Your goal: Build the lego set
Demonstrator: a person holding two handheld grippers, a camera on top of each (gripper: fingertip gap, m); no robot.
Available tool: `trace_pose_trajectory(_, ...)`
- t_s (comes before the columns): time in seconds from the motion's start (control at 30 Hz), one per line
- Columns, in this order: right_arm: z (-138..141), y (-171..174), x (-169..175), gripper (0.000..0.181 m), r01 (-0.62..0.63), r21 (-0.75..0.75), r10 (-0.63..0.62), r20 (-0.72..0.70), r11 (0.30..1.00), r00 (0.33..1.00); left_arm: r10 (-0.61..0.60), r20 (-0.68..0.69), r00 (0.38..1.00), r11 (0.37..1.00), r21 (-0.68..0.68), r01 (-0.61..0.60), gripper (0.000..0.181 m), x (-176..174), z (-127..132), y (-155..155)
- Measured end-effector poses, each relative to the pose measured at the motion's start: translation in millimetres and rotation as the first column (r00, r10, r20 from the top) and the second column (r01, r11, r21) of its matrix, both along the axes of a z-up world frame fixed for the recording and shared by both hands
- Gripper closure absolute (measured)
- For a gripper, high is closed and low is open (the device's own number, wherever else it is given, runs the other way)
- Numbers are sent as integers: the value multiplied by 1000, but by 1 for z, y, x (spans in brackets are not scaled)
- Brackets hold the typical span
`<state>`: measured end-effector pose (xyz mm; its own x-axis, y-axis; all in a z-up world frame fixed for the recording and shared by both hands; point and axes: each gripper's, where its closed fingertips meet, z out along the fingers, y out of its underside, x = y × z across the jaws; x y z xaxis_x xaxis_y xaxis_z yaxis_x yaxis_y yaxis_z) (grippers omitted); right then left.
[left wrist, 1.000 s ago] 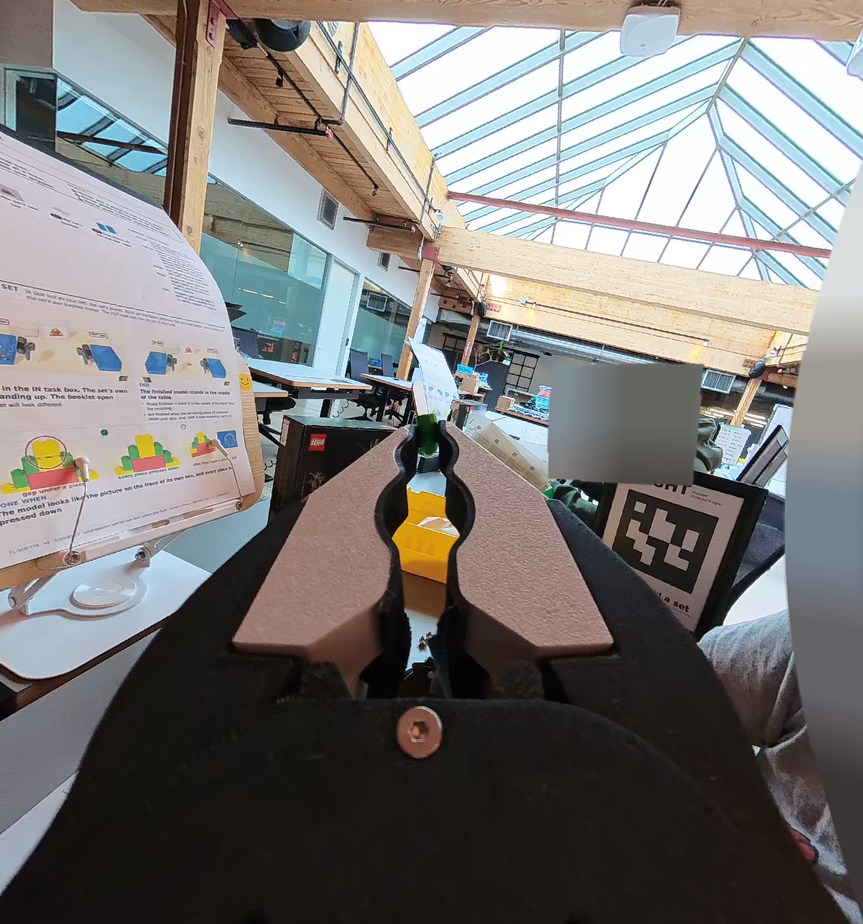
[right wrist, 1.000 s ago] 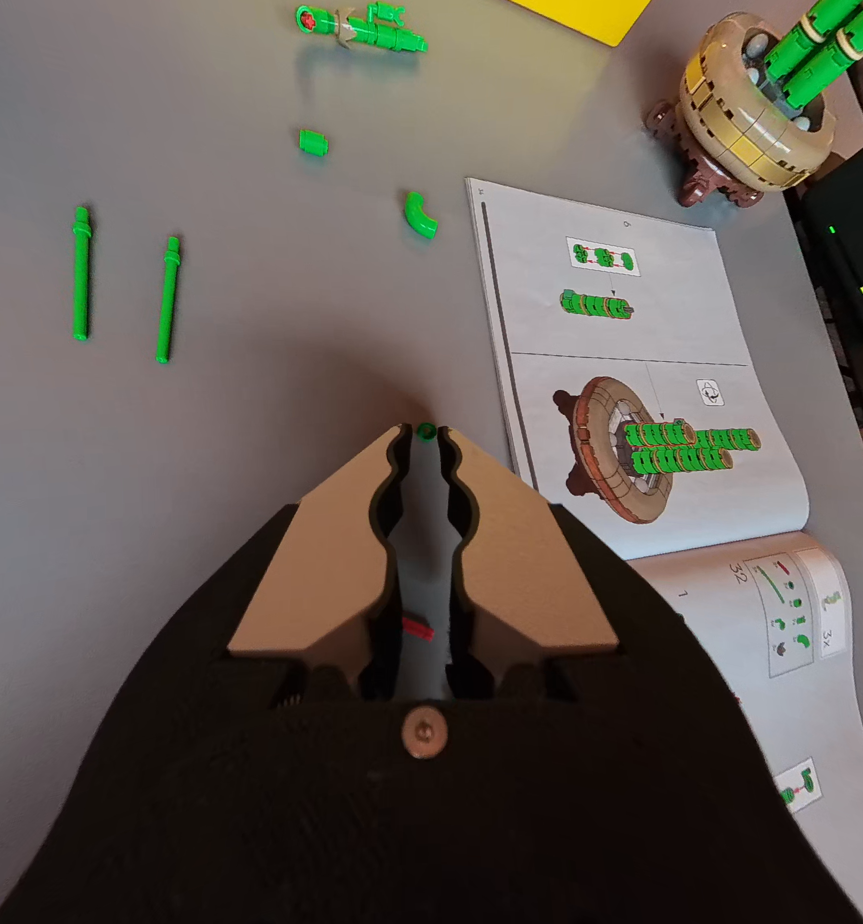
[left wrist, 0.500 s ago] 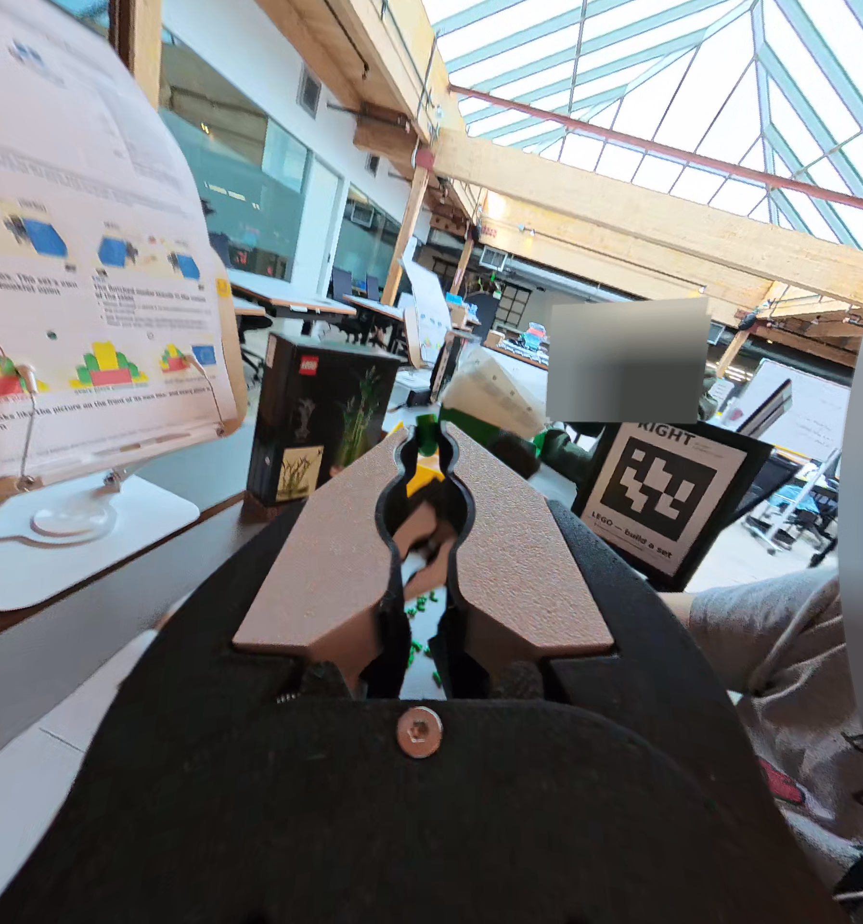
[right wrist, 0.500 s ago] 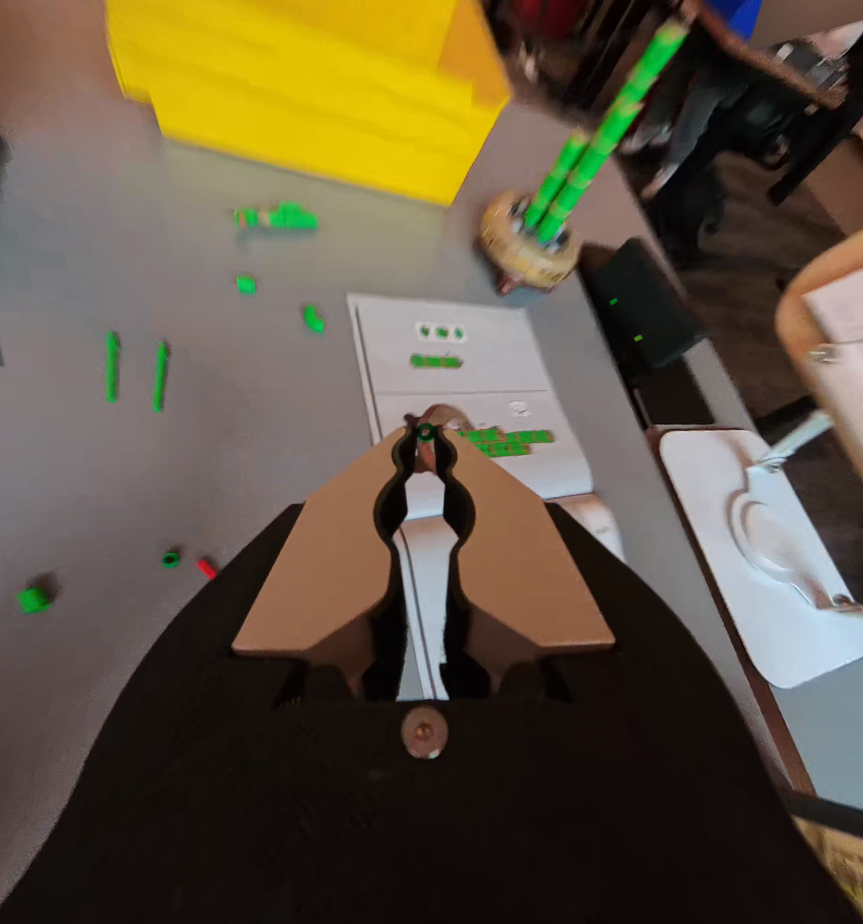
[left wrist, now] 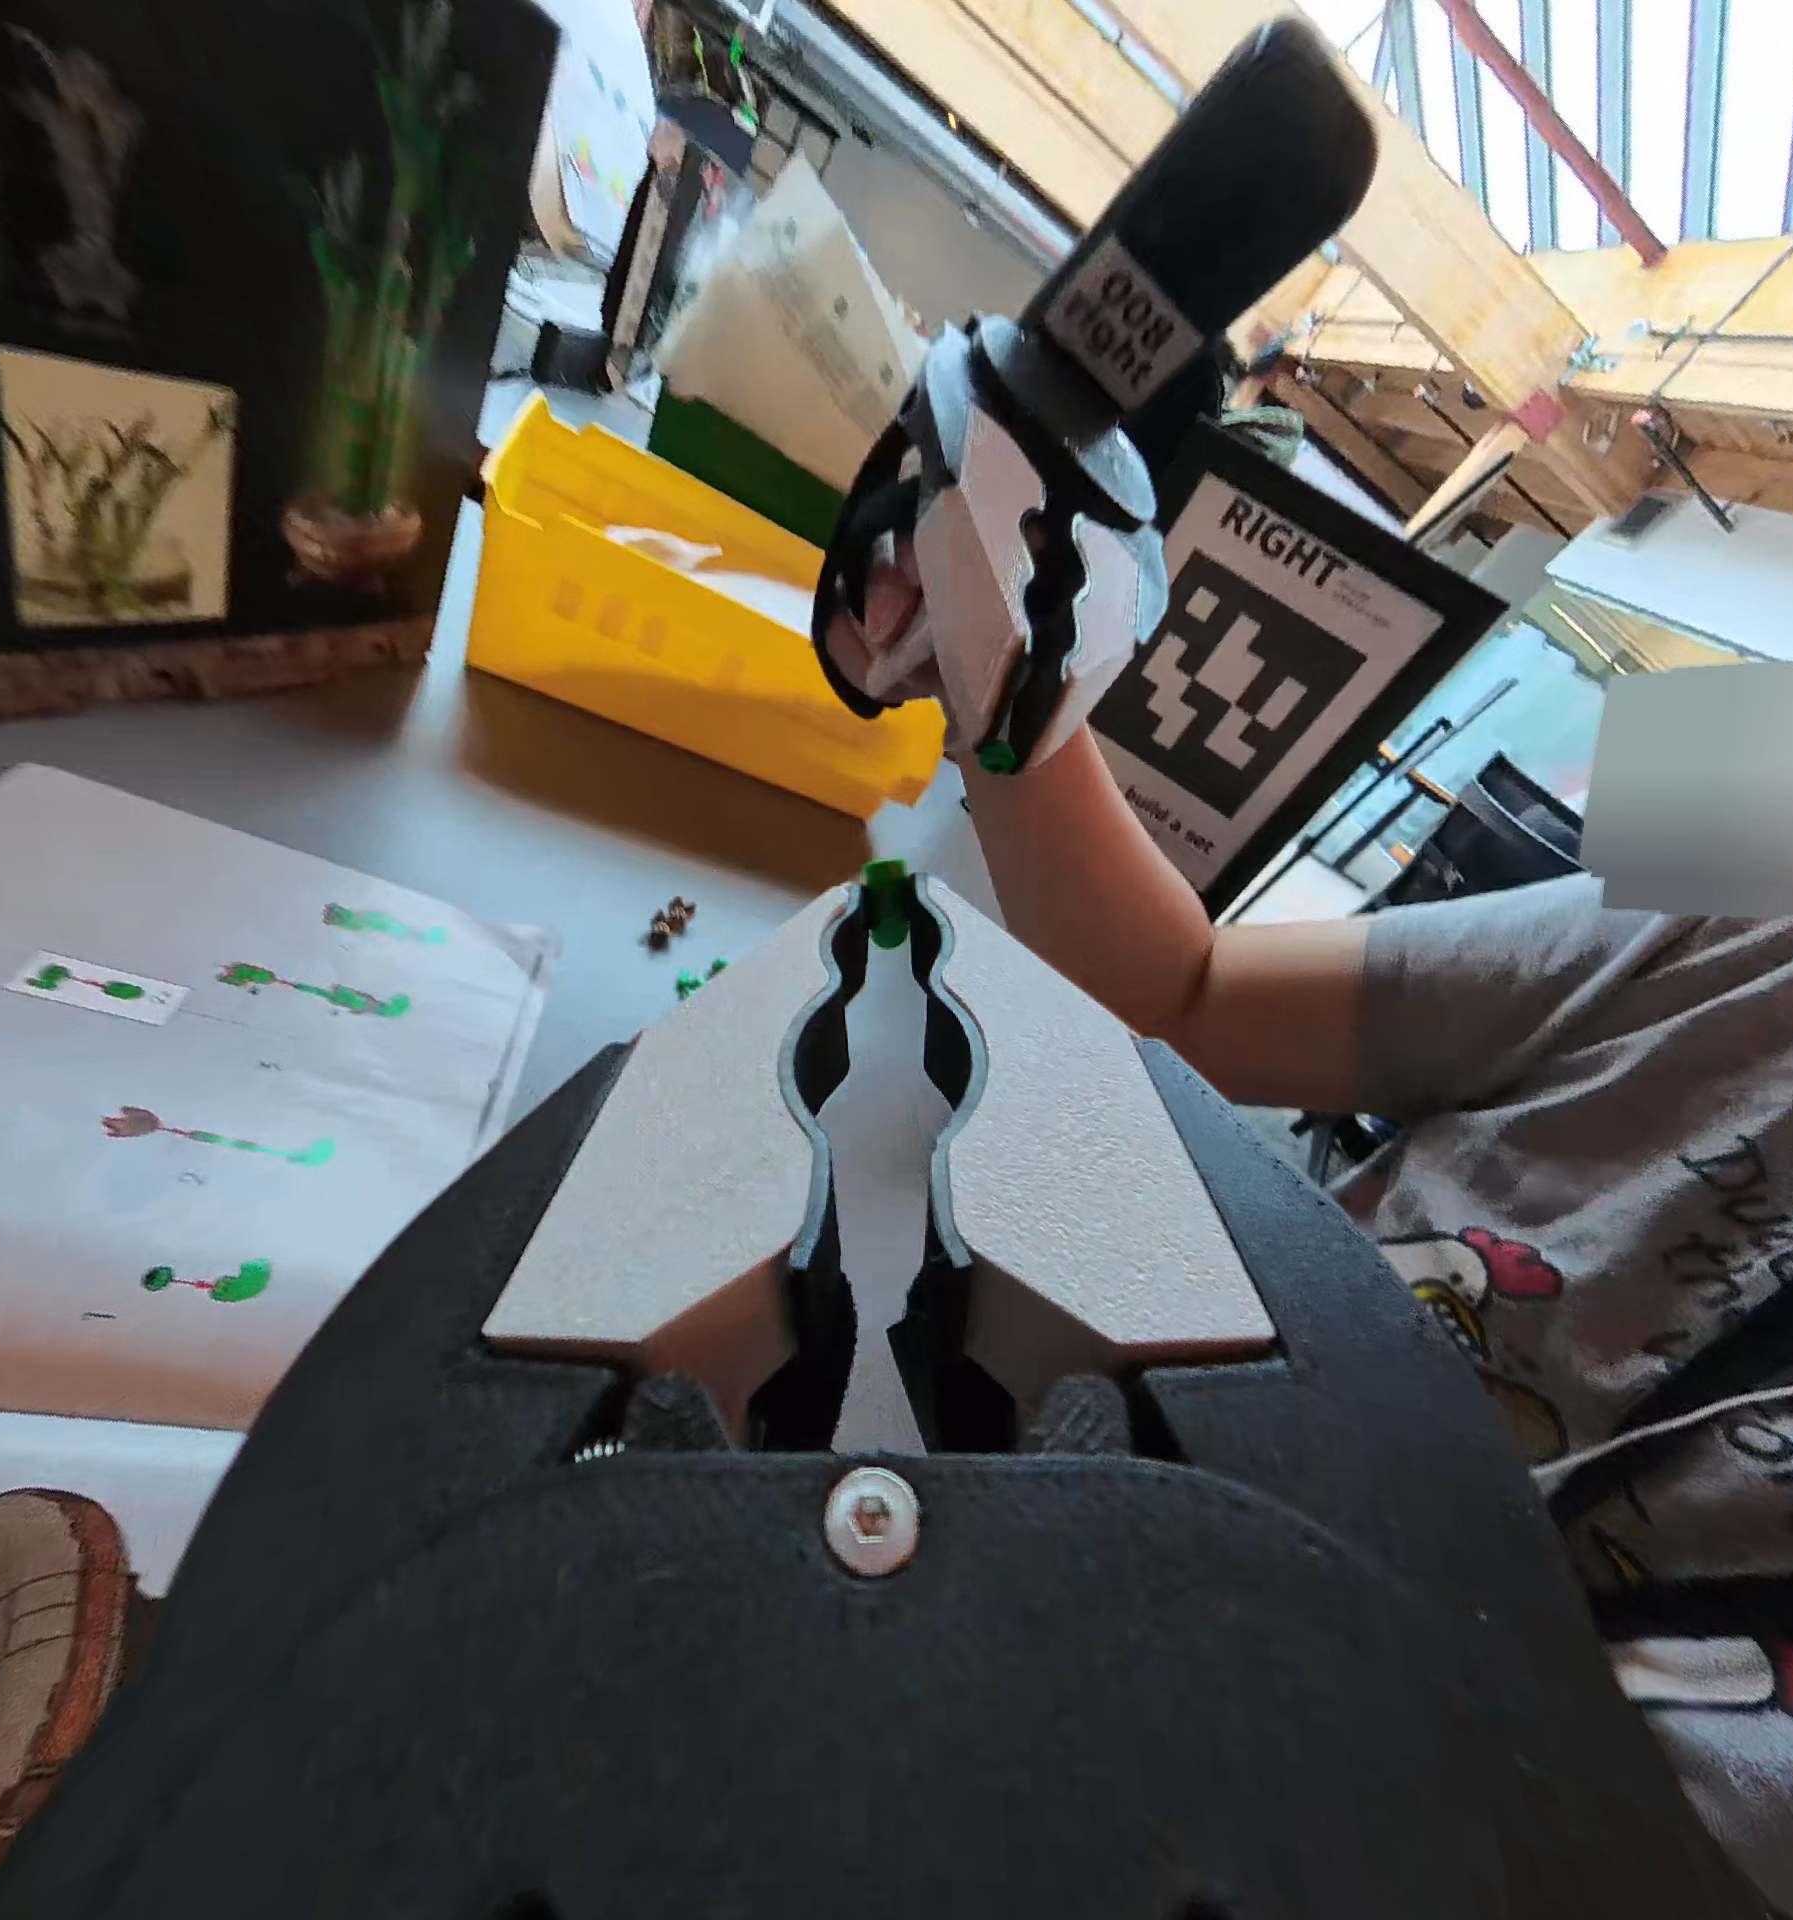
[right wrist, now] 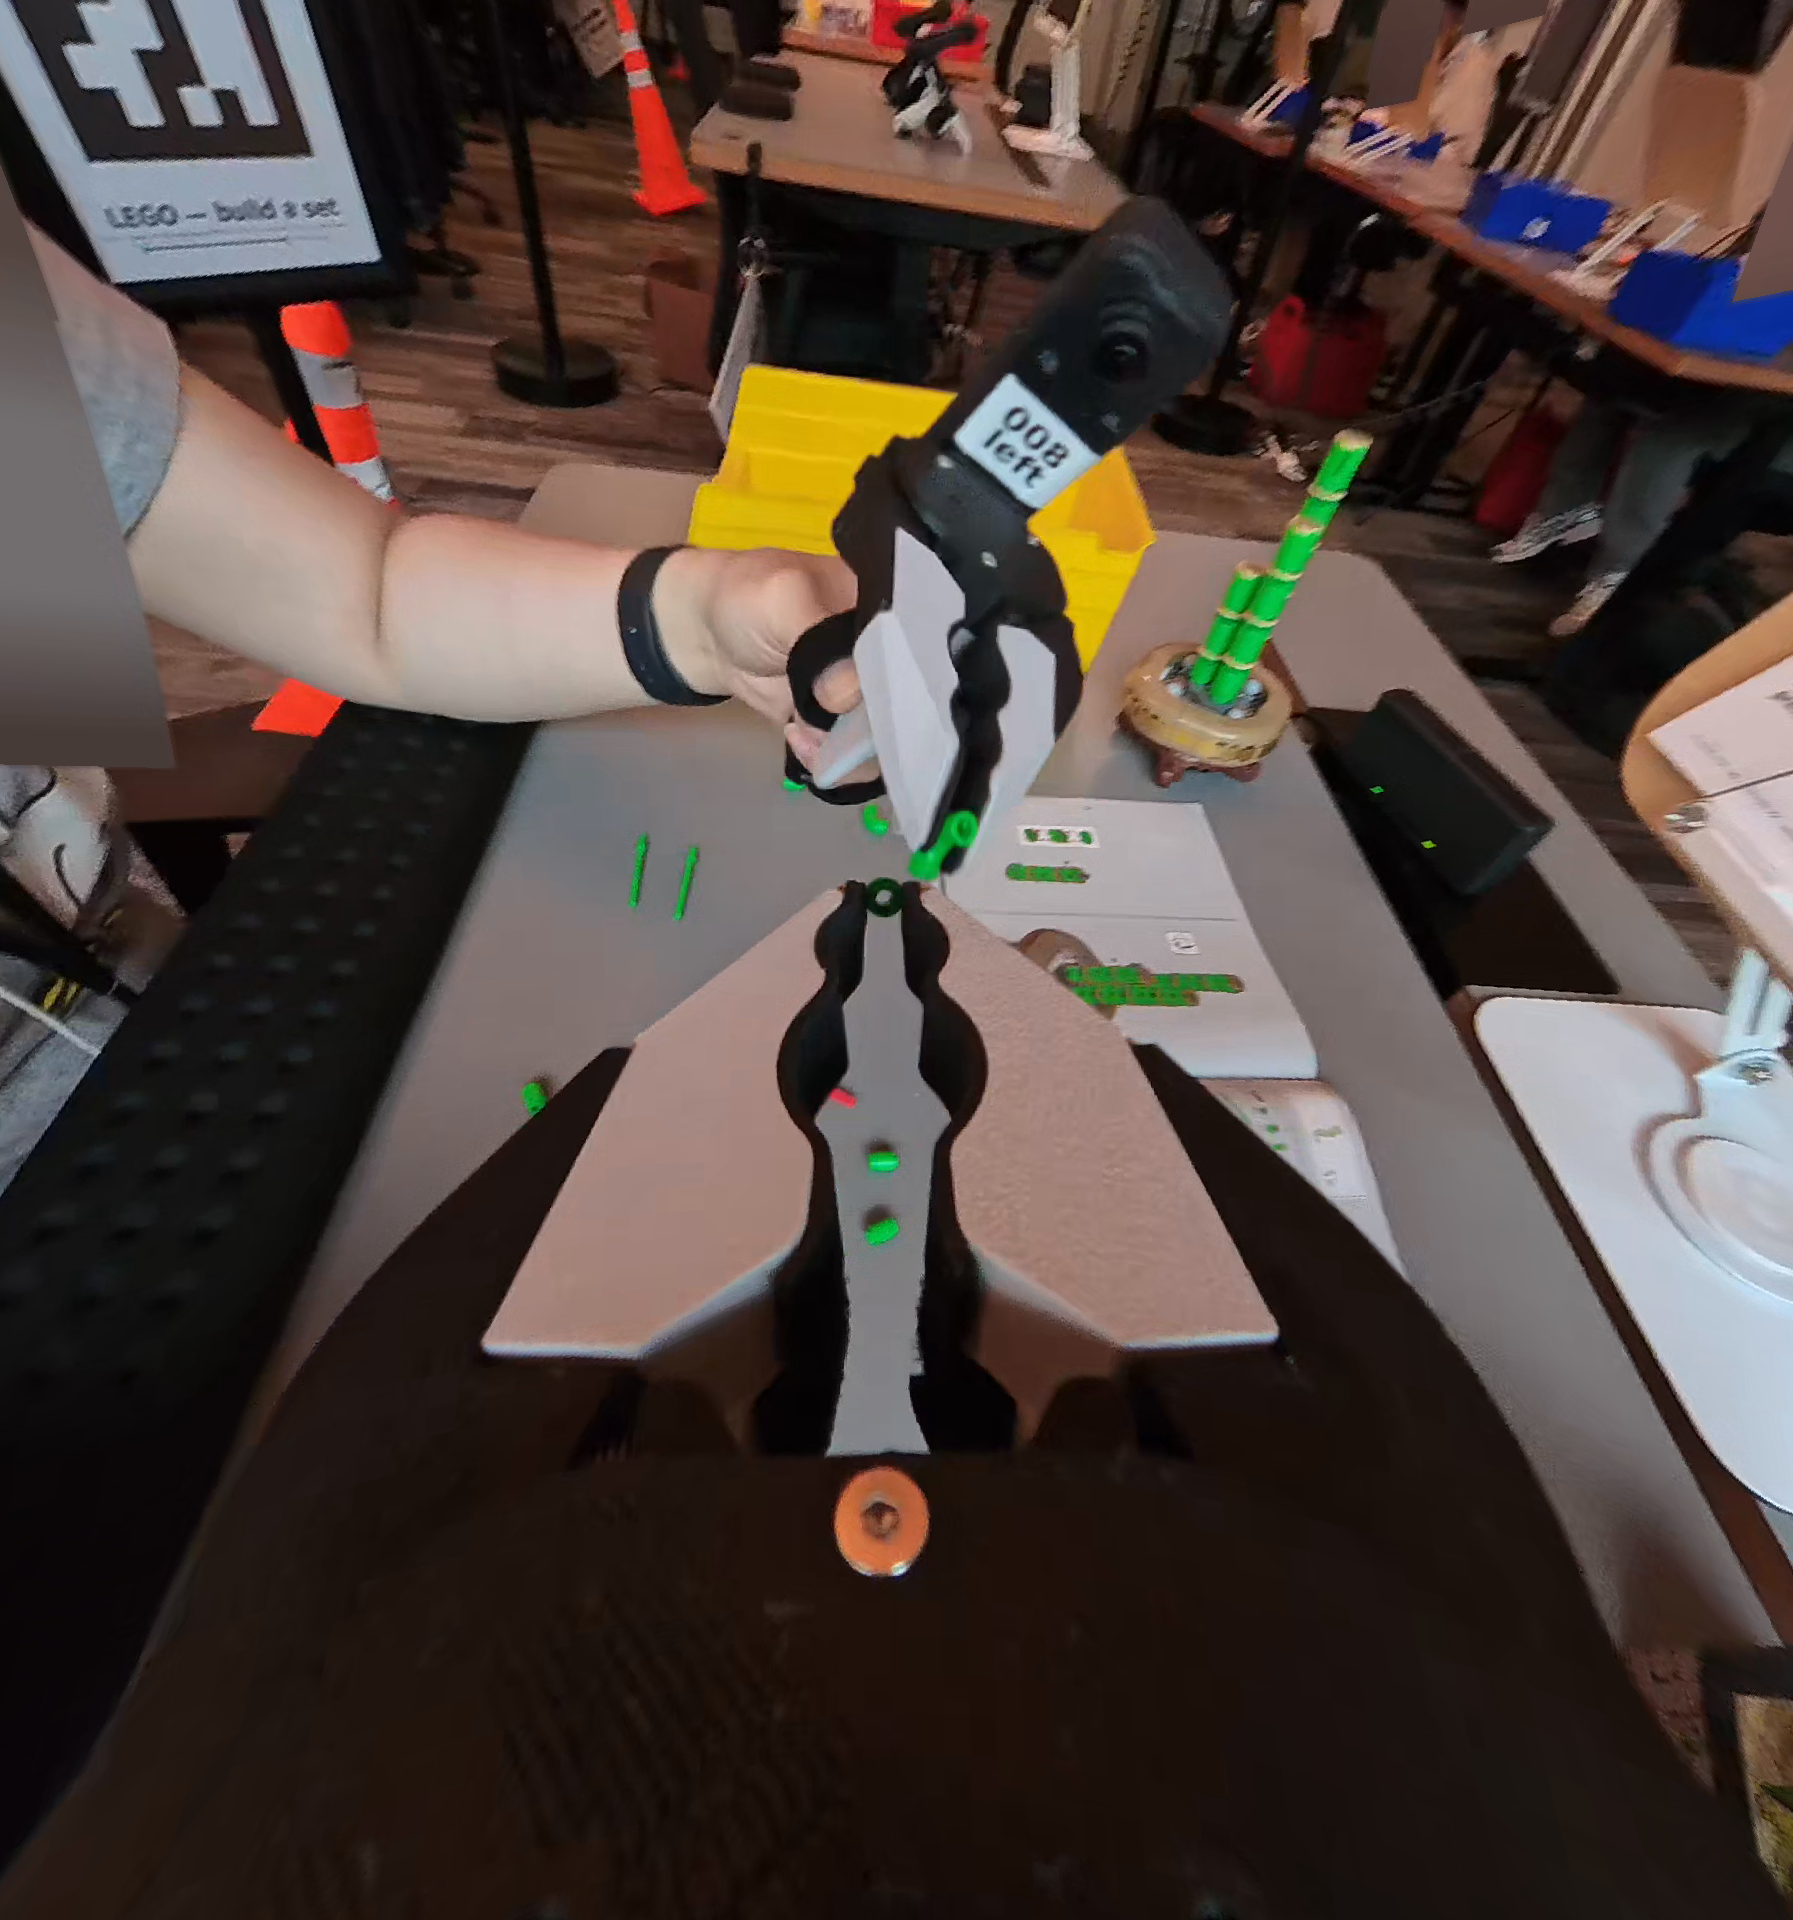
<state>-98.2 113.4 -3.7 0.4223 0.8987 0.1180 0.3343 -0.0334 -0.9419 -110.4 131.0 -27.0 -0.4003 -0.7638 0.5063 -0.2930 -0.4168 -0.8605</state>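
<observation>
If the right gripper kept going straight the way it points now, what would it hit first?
Most likely the left gripper: the right gripper, shut on a green ring, points at the green piece held there. Depth is uncertain.

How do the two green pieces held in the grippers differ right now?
The right gripper pinches a dark green ring, seen end-on with an open centre. The left gripper holds a brighter green pin piece, longer and tilted. Both are small, clamped at the fingertips above the table.

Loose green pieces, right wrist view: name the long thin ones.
The two green rods lying side by side left of the booklet; the other loose pieces are short stubs.
</observation>
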Motion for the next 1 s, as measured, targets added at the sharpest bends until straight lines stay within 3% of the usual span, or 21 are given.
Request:
trace_pose_trajectory(0.03, -6, -1, -3, 177, -18, -15, 18, 16, 1000, 1000, -27, -22, 999, 1000, 2, 27, 176, 1, -6, -5)
trace_pose_trajectory(0.43, -33, -14, -20, 177, -143, -108, 152, 82, 984, 985, -173, -159, 972, 972, 133, 195, 176, -1, -26, -45)
trace_pose_trajectory(1.0, -46, -22, -25, 177, -213, -178, 228, 64, 961, 972, -240, -199, 950, 963, 75, 259, 176, -5, -29, -55)
